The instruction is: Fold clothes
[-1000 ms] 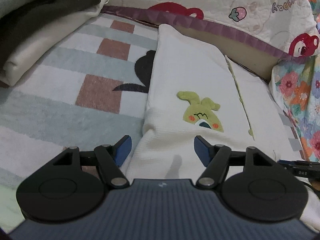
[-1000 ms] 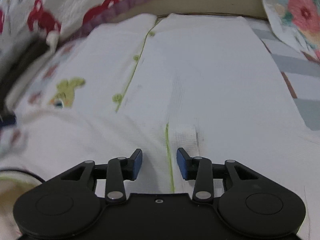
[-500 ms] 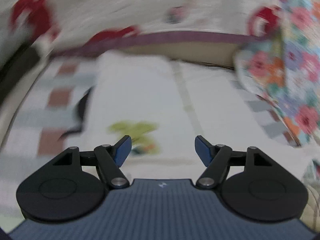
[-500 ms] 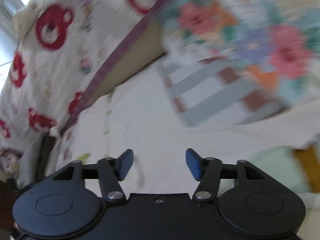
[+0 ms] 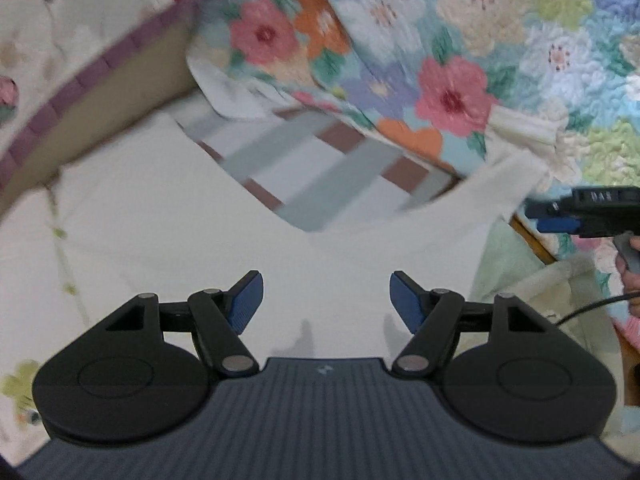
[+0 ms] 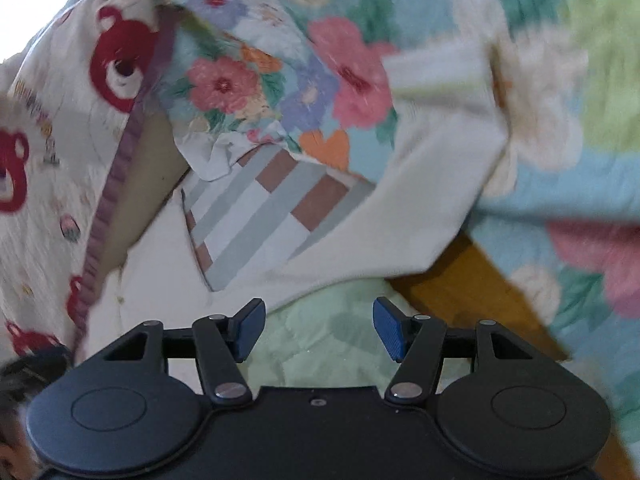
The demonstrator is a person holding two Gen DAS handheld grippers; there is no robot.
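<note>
1. Garment (image 5: 168, 216), white, lies flat on the checked mat (image 5: 320, 168); its long axis runs from the lower left of the left wrist view up toward the purple-edged bedding (image 5: 80, 84); a green-trimmed button line (image 5: 60, 236) follows that axis near the left edge.
2. Sleeve (image 5: 472, 204) branches off to the right, pointing at the floral quilt (image 5: 452, 52); its cuff (image 5: 524, 132) lies bunched against the quilt; in the right wrist view the sleeve (image 6: 420, 208) runs up and right from the body, over the mat's corner.
3. Left gripper (image 5: 326, 300) hovers over the garment with jaws apart and nothing between the pads.
4. Right gripper (image 6: 318, 330) has just been opening its jaws; they stand wide with nothing between them, over a pale green cloth (image 6: 320, 320) just beside the sleeve; it also shows at the right edge of the left wrist view (image 5: 560, 220), close to the sleeve end, with a hand (image 5: 632, 276) behind it.
5. No container shows in either view.
</note>
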